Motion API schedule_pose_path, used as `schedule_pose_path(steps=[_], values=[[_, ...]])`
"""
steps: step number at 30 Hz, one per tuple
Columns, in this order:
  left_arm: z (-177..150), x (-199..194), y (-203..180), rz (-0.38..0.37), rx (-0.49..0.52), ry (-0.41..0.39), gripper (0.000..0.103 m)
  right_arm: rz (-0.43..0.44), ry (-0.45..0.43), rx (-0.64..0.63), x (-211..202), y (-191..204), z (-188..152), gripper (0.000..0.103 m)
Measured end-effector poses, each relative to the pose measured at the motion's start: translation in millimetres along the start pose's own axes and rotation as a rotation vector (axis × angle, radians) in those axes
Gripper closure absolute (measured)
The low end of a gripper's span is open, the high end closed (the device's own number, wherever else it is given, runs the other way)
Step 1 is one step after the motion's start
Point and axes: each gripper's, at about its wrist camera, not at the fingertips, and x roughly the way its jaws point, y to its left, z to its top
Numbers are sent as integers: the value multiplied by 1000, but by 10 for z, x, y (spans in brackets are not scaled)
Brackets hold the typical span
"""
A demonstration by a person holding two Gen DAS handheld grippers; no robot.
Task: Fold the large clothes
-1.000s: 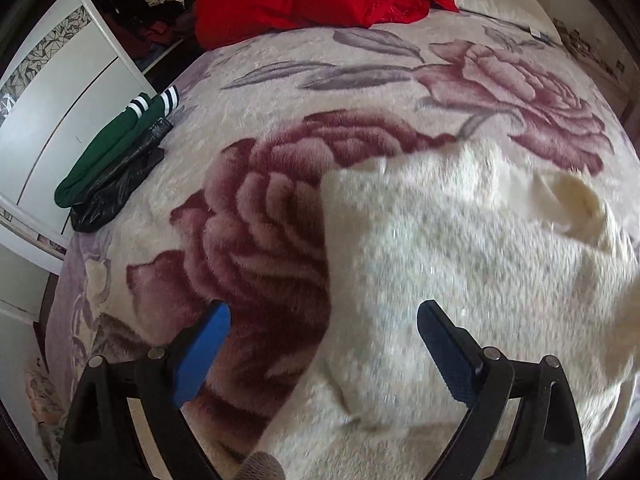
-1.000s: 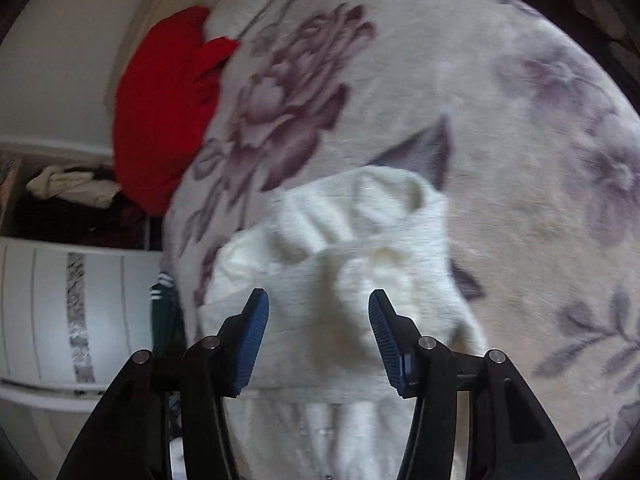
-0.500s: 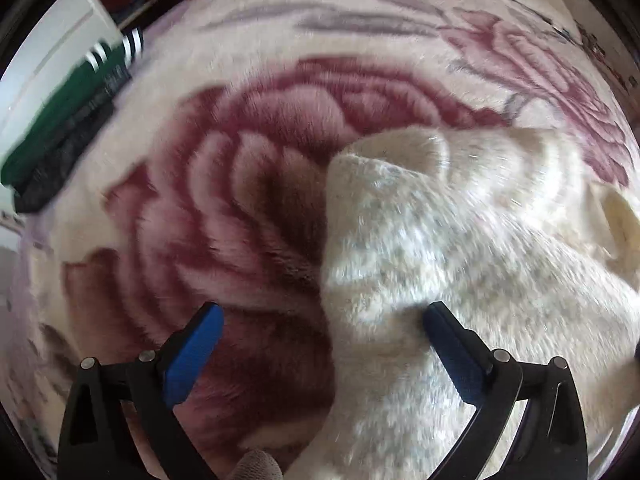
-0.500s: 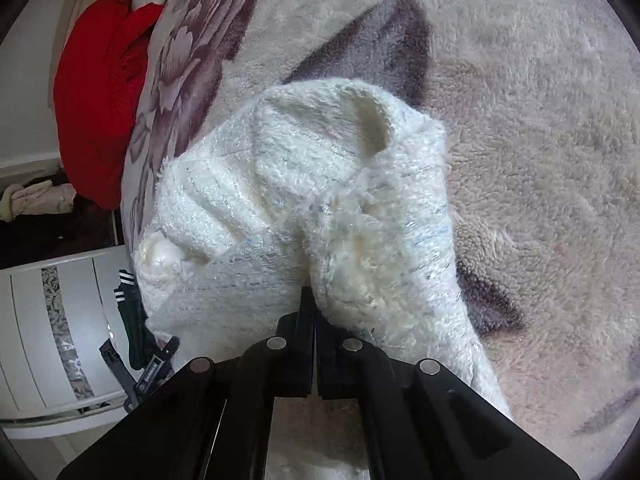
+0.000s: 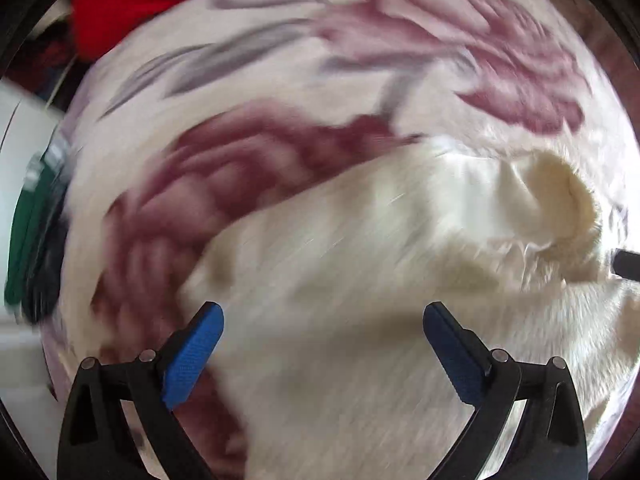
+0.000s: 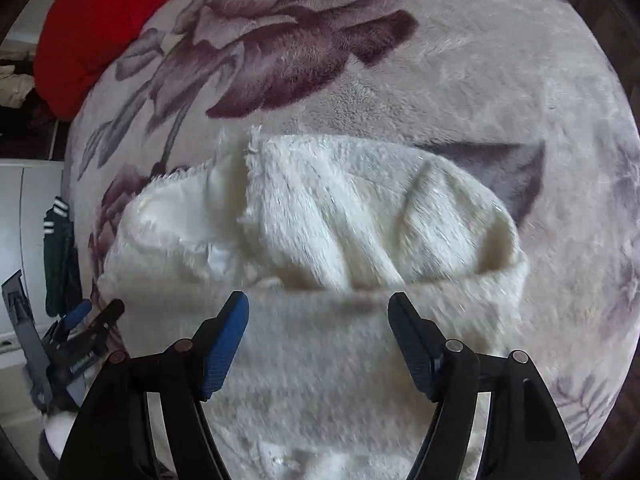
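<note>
Plush floral blanket (image 6: 440,80) bears a fuzzy (cream) garment (image 6: 340,220).

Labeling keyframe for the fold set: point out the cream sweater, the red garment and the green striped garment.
cream fuzzy sweater (image 6: 360,220): right wrist view, on the folded-over upper layer.
red garment (image 6: 100,20): right wrist view, on its middle, at the bed's far edge.
green striped garment (image 6: 58,256): right wrist view, on the green body below the white stripes.

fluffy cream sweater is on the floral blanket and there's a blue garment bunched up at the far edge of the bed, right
Not quite: the bunched garment at the far edge is red, not blue, as the right wrist view shows. The fluffy cream sweater does lie on the floral blanket.
</note>
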Motion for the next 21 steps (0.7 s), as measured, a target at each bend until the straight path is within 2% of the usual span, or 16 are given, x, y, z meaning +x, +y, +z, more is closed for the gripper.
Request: schedule_pose_path(steps=[1,2,3,4,5,6,7,12,19,21], values=[[109,117,-132,38,50,13,7,-19,41,-2,180,69,157,30],[194,233,-242,83,94,22,16,-56,81,-10,344,145,253,33],[256,329,-315,128,127,24,24,-99,86,-14,453,204,316,55],[293,390,-355,145,150,22,40,-133,78,-24,525,257,369,86],[311,417,-372,151,162,17,57,-171,65,-18,551,290,400,86],[322,417,-382,146,170,4,69,-174,43,-1,532,307,424,91],[328,402,-392,141,184,-20,90,-175,22,12,497,312,445,93],[355,338,-254,98,139,-74,96,-162,-97,71,293,230,539,94],[644,415,-140,72,77,-90,97,-192,-135,53,275,222,648,94],[642,388,-116,47,30,-85,97,-167,-113,53,304,206,688,94]])
